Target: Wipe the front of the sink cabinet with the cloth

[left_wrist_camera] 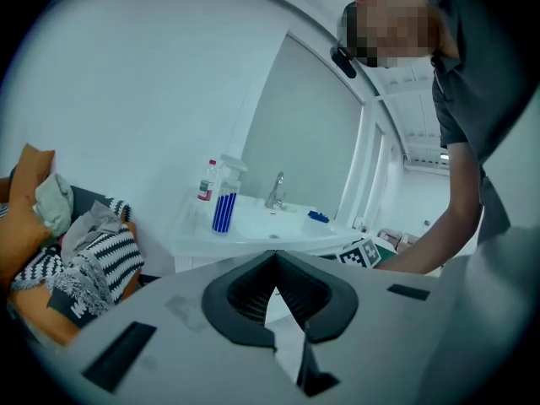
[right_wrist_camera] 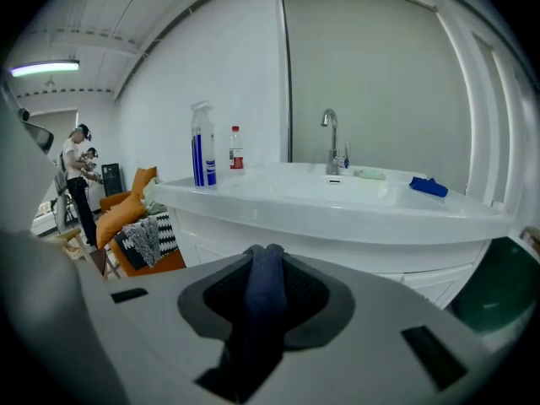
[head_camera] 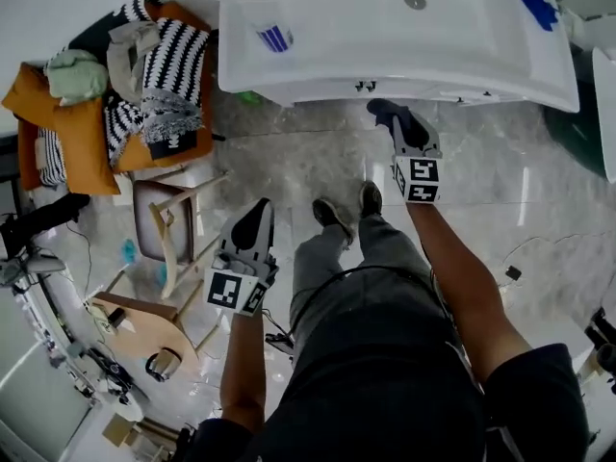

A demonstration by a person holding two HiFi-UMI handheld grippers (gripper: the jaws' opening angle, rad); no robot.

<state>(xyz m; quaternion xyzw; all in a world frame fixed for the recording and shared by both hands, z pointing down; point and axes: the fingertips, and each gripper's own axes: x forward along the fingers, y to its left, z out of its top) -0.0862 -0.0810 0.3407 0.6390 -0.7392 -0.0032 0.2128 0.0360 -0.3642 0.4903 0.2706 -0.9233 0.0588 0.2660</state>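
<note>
The white sink cabinet (head_camera: 423,92) stands at the top of the head view, its front (right_wrist_camera: 211,234) under the basin's rim. My right gripper (head_camera: 393,115) is shut on a dark blue cloth (right_wrist_camera: 263,306) and held close before the cabinet front, near its middle. The cloth (head_camera: 385,110) sticks out past the fingertips; whether it touches the cabinet I cannot tell. My left gripper (head_camera: 258,210) hangs lower and further back, over the floor, shut with nothing in it. In the left gripper view its jaws (left_wrist_camera: 272,258) point toward the cabinet (left_wrist_camera: 190,260) from a distance.
On the basin stand a blue-striped spray bottle (right_wrist_camera: 201,154), a faucet (right_wrist_camera: 331,137) and a blue object (head_camera: 536,3). An orange armchair piled with clothes (head_camera: 115,94) is left of the cabinet, wooden stools (head_camera: 164,229) below it. A green bin (head_camera: 577,133) is at the right.
</note>
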